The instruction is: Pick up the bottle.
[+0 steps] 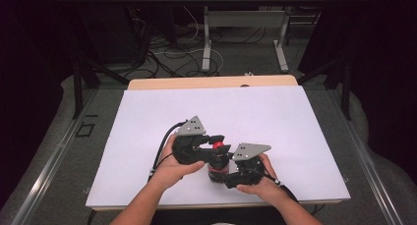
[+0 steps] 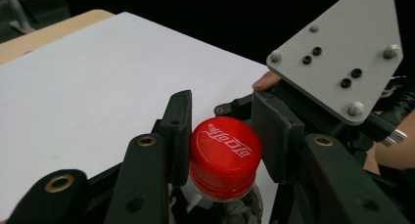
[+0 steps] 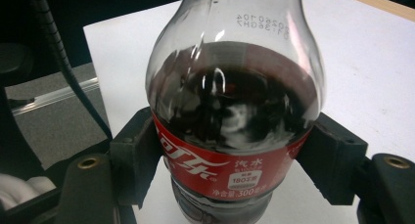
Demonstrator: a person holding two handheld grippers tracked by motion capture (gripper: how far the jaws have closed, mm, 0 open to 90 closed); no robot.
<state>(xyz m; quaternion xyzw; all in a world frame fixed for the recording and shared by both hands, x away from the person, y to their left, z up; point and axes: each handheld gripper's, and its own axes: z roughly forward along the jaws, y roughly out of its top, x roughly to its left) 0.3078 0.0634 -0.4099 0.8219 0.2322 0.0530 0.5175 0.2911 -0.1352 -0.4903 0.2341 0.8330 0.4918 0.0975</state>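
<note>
Close to the near edge of the white table [image 1: 275,117], one bottle [image 1: 218,167] of dark drink stands upright between two grippers. The right gripper [image 1: 235,178] is clamped on the bottle's body at the red label [image 3: 210,168], a pad [image 3: 134,153] pressed on each side. The left gripper [image 1: 216,142] comes in higher, its pads closed against the single red cap [image 2: 224,155], one on each flank. Both hands hold their tools just beside each other, a grey plate [image 2: 342,55] topping each one. Beyond them the white surface lies bare and wide out to the far edge, where a strip of wood [image 1: 211,82] shows. Past that comes grey floor [image 1: 246,55] with loose cables [image 1: 172,58], table legs [image 1: 206,43] and dark curtains [image 1: 383,63] at both sides.
</note>
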